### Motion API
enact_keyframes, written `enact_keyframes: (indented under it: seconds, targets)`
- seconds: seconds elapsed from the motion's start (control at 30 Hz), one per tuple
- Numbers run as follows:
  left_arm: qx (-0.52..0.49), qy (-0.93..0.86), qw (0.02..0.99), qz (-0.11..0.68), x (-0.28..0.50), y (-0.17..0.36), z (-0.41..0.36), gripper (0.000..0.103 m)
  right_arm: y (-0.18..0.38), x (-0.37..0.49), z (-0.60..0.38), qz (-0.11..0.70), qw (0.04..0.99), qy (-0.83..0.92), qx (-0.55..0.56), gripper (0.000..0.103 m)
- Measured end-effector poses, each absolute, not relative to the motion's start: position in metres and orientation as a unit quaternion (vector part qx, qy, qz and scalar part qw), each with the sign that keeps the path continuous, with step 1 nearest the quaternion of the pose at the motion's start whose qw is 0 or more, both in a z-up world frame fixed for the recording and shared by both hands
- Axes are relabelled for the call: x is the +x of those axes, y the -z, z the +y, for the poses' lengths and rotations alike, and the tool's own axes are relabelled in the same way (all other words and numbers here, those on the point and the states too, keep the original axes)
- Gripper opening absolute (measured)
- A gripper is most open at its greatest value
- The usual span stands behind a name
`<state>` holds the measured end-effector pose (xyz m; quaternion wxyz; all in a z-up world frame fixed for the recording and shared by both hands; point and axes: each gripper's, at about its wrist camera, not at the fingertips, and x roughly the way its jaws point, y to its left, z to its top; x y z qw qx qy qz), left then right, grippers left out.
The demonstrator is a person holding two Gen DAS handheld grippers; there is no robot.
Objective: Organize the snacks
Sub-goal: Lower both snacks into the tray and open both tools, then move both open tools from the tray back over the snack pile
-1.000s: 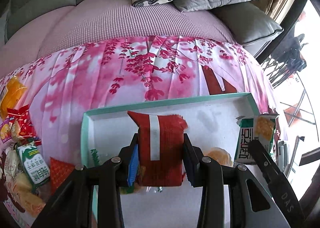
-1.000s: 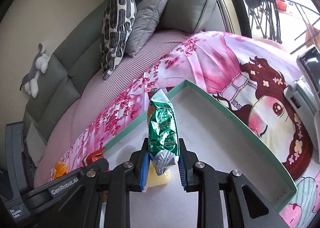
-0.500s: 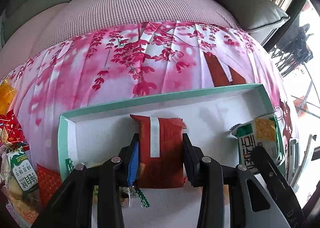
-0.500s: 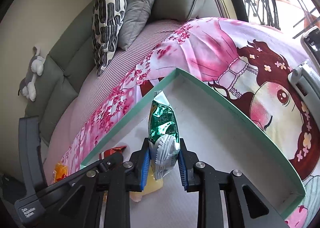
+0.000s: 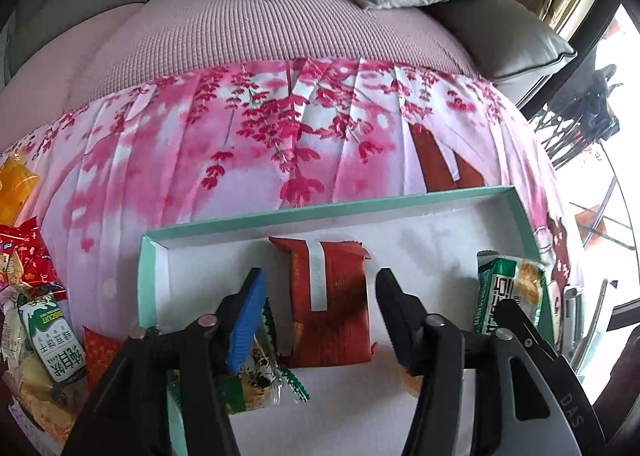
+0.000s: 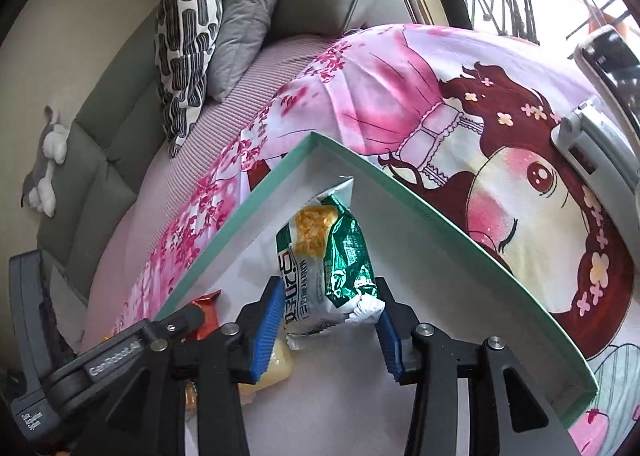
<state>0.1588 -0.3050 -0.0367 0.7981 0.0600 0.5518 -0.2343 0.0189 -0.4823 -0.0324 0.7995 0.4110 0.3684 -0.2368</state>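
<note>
Tray (image 5: 524,224) stock: red packet (image 5: 332,296) lies released between my left claw (image 5: 320,308), jaws just parted; green packet (image 6: 324,256) likewise loose inside my right claw (image 6: 328,320). Left of my left claw, snack pile (image 5: 36,320) remains unsorted.

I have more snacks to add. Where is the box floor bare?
Bare: the white floor between the red packet and the green packet, along the box's far wall. Crowded: the near left corner, with small packets under the left gripper.
</note>
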Motion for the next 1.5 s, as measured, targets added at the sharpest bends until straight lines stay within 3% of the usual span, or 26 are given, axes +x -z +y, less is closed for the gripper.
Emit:
enact_keyframes:
  seconds: [0.27, 0.53, 0.63, 0.87, 1.0, 1.5]
  targets:
    - [0.063, 0.205, 0.814, 0.539, 0.155, 0.022, -0.278, 0.078, 0.024, 0.012, -0.483, 0.383, 0.791, 0.256, 0.402, 0.072]
    - [0.062, 0.175, 0.829, 0.527, 0.151, 0.012, -0.249, 0.084, 0.009, 0.011, -0.469, 0.402, 0.798, 0.264, 0.364, 0.088]
    - [0.062, 0.167, 0.833, 0.523, 0.148, 0.012, -0.241, 0.093, 0.009, 0.009, -0.469, 0.404, 0.795, 0.271, 0.362, 0.094]
    - [0.055, 0.16, 0.84, 0.515, 0.141, 0.015, -0.225, 0.093, 0.009, 0.01, -0.469, 0.407, 0.793, 0.275, 0.36, 0.103]
    - [0.047, 0.161, 0.841, 0.514, 0.139, 0.015, -0.217, 0.1, 0.007, 0.014, -0.464, 0.407, 0.798, 0.266, 0.355, 0.103]
    - [0.054, 0.157, 0.852, 0.497, 0.118, 0.002, -0.175, 0.1, -0.009, 0.019, -0.436, 0.414, 0.817, 0.245, 0.319, 0.103]
